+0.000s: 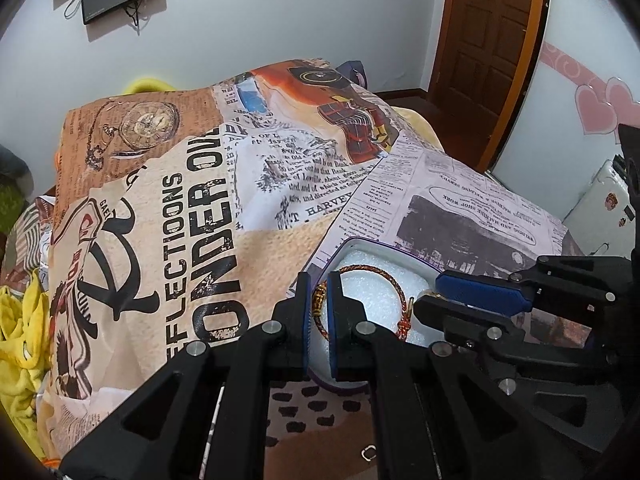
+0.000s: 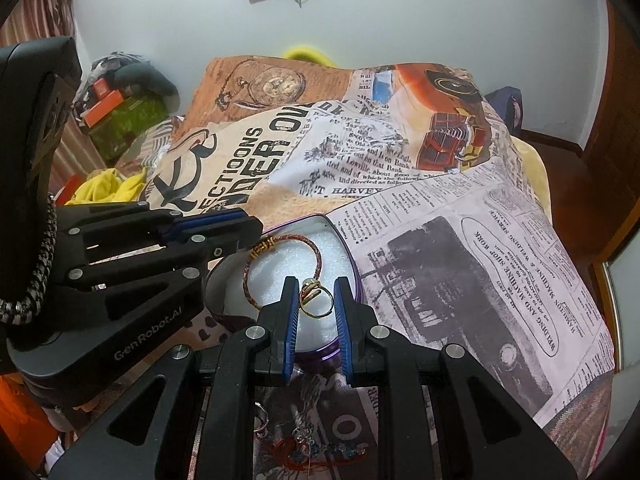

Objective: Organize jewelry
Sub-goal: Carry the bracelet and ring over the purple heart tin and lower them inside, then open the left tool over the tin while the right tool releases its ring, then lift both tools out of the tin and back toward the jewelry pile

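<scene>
A heart-shaped purple tin [image 2: 352, 264] with white foam inside sits on the printed cloth; it also shows in the left wrist view [image 1: 384, 246]. A braided red-gold bracelet [image 2: 316, 252] lies on the foam. My left gripper [image 1: 319, 280] is shut on the bracelet [image 1: 372, 270] at its gold bead end. My right gripper [image 2: 316, 286] is open over the tin, with a gold ring [image 2: 316, 300] between its fingers; I cannot tell if the ring touches the left pad. The right gripper [image 1: 432, 292] also shows in the left view.
The newspaper-print cloth [image 2: 460, 240] covers a raised surface. More jewelry [image 2: 312, 446], a silver ring and beaded pieces, lies below my right gripper. Yellow fabric [image 1: 20, 340] lies at the left. A wooden door [image 1: 488, 40] is at the back right.
</scene>
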Motion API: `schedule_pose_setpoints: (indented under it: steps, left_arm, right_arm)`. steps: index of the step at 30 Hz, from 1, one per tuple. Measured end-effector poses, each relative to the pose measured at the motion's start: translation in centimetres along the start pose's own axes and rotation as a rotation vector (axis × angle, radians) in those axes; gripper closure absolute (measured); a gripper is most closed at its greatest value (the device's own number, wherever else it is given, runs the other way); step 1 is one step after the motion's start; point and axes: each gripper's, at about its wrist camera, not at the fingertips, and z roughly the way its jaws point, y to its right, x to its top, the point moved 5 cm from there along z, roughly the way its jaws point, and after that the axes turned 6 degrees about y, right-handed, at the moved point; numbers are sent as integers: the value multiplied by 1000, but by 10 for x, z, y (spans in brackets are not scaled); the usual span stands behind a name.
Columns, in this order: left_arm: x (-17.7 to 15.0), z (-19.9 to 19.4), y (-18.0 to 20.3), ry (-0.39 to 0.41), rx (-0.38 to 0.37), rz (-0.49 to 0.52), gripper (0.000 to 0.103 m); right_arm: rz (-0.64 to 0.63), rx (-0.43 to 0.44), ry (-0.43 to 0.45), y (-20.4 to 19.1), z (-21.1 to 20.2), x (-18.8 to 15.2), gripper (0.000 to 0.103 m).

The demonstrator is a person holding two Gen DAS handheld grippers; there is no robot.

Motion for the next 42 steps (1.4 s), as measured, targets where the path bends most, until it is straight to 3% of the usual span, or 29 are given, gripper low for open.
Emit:
schedule_pose_setpoints:
  steps: [10, 16, 19, 24, 28, 32, 36, 42]
  left_arm:
    - [5, -32, -1, 47, -1, -8, 97]
    - [7, -53, -1, 73, 10, -7, 93]
    - [7, -66, 0, 87, 17, -2, 88]
    - [3, -87, 2, 115, 27, 2, 68]
    - [-2, -99, 6, 119, 29, 9, 67]
    - [-8, -111, 9, 122, 33, 11, 56]
    - [-15, -120, 11, 122, 35, 13, 56]
    - [-30, -123, 9, 95, 39, 4, 55]
  right_arm:
    - [-25, -21, 16, -3, -14, 6, 84]
    - [-52, -56, 60, -9, -32, 12, 74]
    - [-58, -68, 77, -10, -40, 14, 74]
    - [-63, -87, 107, -11, -57, 14, 74]
    - [-64, -103, 127, -12, -72, 13, 74]
    - [-60, -120, 139, -8, -85, 8, 73]
    - [-52, -143, 149, -5, -97, 1, 64]
    - [-43, -177, 148, 4, -108, -10, 64]
